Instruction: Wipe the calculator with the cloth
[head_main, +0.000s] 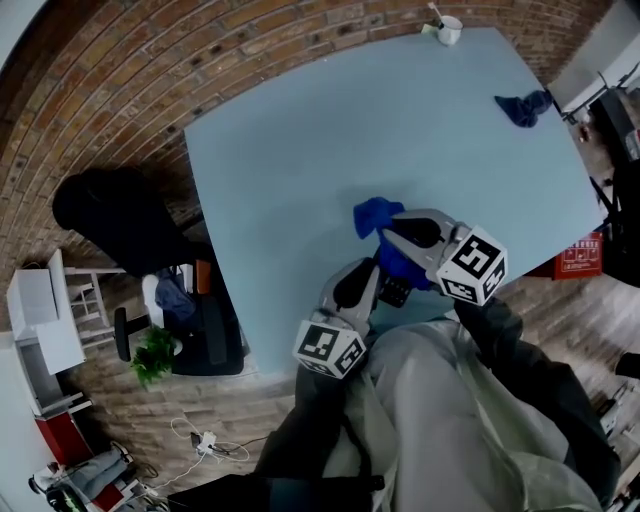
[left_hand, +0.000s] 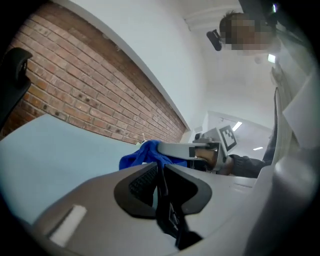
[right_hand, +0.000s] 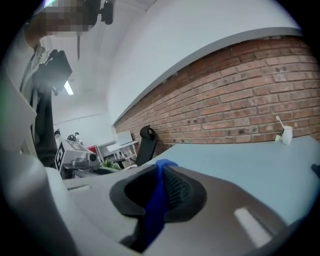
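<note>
While the left tongs (left_hand: 160, 169) are clenched on the calculator (left_hand: 169, 215), the right tongs (right_hand: 162, 166) are clenched on the blue cloth (right_hand: 154, 200). Both pairs are held over the near edge of the bench (head_main: 300, 170), right in front of the person.

The calculator is thin and dark. It stands on its edge between the left jaws, so the left gripper view shows only a slim black strip of it. In the head view a few of its keys peek out over the near edge of the bench, between the two pairs of tongs.

The cloth is squeezed flat between the right jaws. A loose bunch of it sticks out past the tips, a little further in over the bench. It is just beside the calculator, and I cannot tell if the two touch.

The bench top is pale blue. At the far right corner of the bench lies a darker cloth (head_main: 524, 106), all scrunched up. At the far edge of the bench stands a white cup (head_main: 449, 30) with a stick in it. A brick wall (right_hand: 240, 100) runs along behind that far edge. A black chair (head_main: 110, 210) sits off the left side of the bench. A green plant (head_main: 152, 355) is down on the floor, near the bench's near left corner.
</note>
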